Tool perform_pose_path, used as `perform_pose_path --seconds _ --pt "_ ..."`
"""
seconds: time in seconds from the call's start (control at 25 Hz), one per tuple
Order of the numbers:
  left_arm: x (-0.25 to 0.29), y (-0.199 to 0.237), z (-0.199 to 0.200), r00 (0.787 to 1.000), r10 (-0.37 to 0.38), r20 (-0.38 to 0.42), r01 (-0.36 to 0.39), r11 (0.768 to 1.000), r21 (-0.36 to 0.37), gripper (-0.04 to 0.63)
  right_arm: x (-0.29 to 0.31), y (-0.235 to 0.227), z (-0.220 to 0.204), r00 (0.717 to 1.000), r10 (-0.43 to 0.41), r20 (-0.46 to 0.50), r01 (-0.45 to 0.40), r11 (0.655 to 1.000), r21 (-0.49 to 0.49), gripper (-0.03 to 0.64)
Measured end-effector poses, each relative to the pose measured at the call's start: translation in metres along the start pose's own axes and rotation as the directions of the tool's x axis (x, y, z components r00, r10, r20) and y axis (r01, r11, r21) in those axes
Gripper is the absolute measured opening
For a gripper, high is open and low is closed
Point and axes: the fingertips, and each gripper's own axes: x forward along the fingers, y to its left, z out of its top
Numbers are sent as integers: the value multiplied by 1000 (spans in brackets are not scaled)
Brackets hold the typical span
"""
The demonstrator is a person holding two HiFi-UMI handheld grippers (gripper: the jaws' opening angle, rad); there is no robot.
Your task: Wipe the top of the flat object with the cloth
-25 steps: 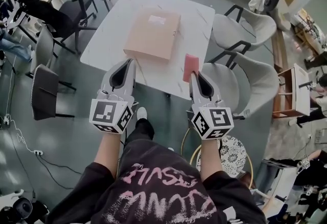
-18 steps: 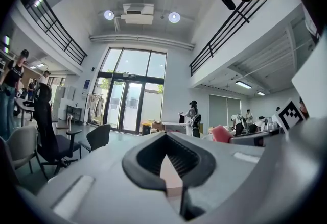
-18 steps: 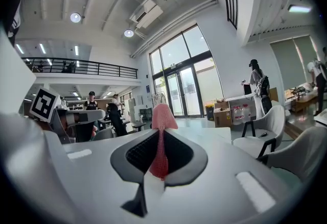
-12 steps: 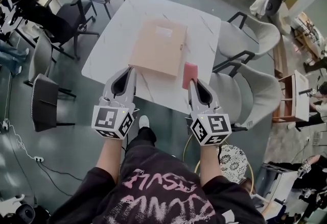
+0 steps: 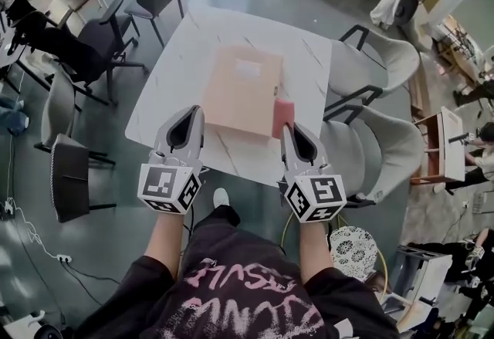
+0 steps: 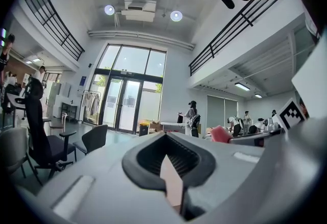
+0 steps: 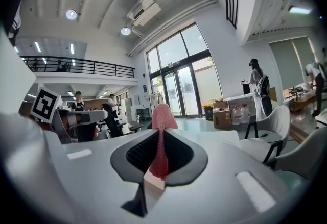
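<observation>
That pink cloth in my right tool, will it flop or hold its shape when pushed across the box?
Likely holds shape: the cloth stands upright past the right tool without drooping. It looks thin and light, so it may bend when pressed on the box.

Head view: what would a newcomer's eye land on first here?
The pink cloth stands out most, pinched in the right gripper by the near right corner of the tan flat object. That flat object lies in the middle of the white table. The left gripper, shut and empty, is by its near left corner.
</observation>
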Motion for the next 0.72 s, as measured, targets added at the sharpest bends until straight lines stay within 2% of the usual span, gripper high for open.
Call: perform_pose_path --seconds 0.72 --pt "55 49 29 995 -103 11 103 995 6 0 55 9 34 995 -90 40 90 996 -9 44"
